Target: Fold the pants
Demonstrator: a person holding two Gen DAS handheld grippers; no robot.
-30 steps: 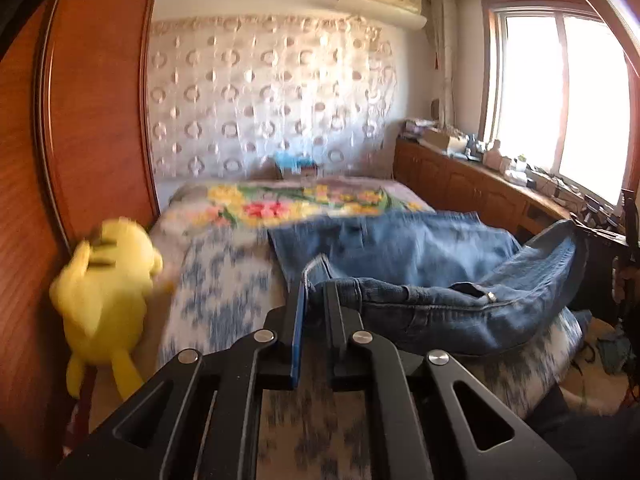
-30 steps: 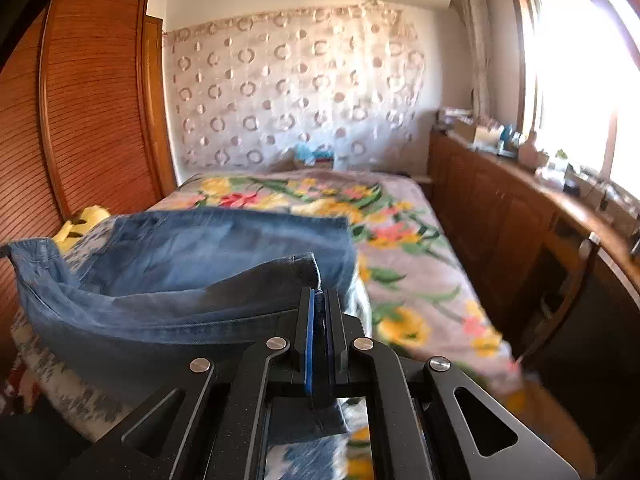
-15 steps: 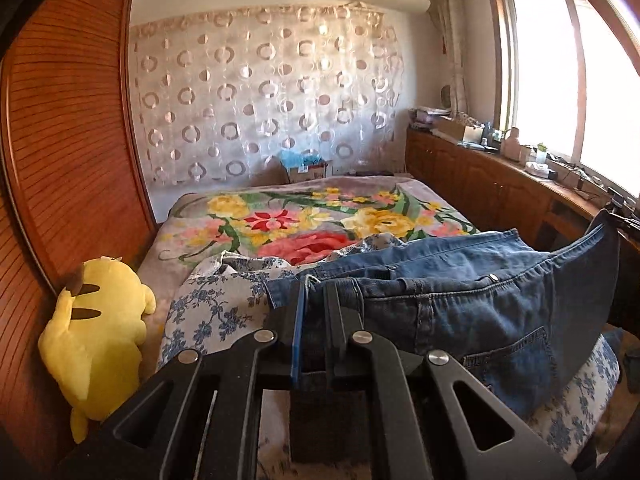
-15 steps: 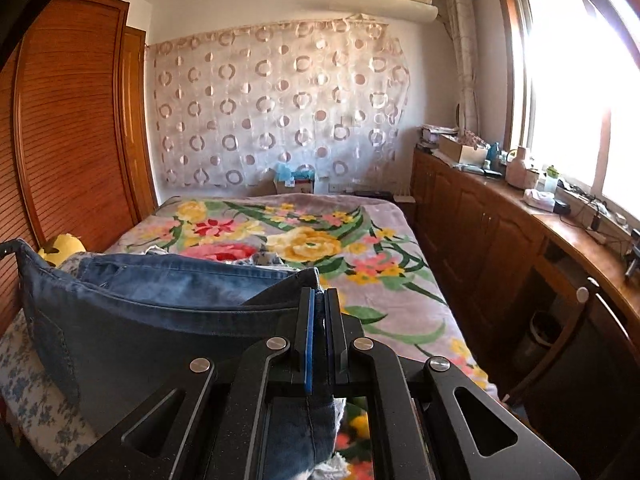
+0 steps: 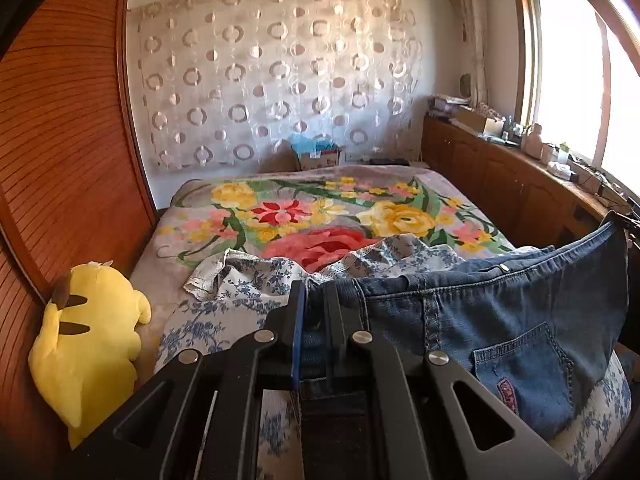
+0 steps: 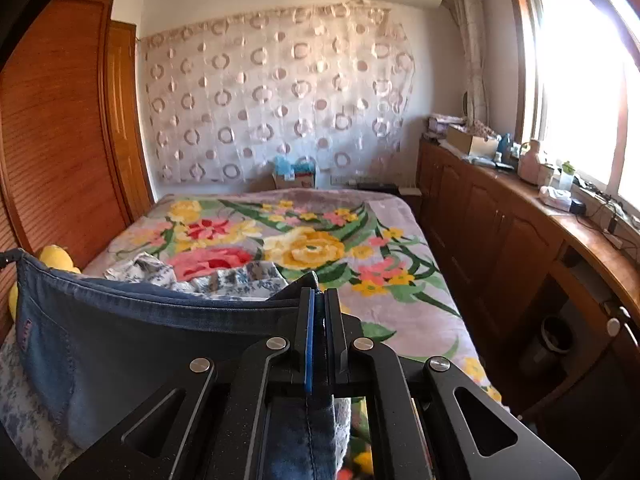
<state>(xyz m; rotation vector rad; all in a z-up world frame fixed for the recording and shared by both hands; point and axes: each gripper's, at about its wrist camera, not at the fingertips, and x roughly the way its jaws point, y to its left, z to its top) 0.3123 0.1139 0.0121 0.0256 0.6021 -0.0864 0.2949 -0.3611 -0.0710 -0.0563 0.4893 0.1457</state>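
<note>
Left wrist view, from left to right. A yellow plush toy (image 5: 86,340) leans against the wooden wardrobe (image 5: 60,152) at the left edge of the bed (image 5: 192,216). On the bed, a floral blanket (image 5: 320,216) covers the far part, and a crumpled blue-and-white floral cloth (image 5: 248,280) lies nearer than the blanket. The left gripper (image 5: 314,300) is clamped on one end of the waistband of the blue jeans (image 5: 500,320), with denim pinched between its jaws. From there the jeans stretch rightward, taut, back pocket facing the camera, hanging above the near edge of the bed. To the right of the bed runs a wooden cabinet (image 5: 500,184) under the window (image 5: 568,64).

Right wrist view, from left to right. The jeans (image 6: 120,344) span from the far left, near the wardrobe (image 6: 60,128), to the right gripper (image 6: 318,304), whose jaws are closed tight on the other end of the waistband; denim hangs down below the jaws. Beyond the jeans the bed (image 6: 400,208) carries the floral blanket (image 6: 312,248). The cabinet (image 6: 500,232) lies right of the bed.
</note>
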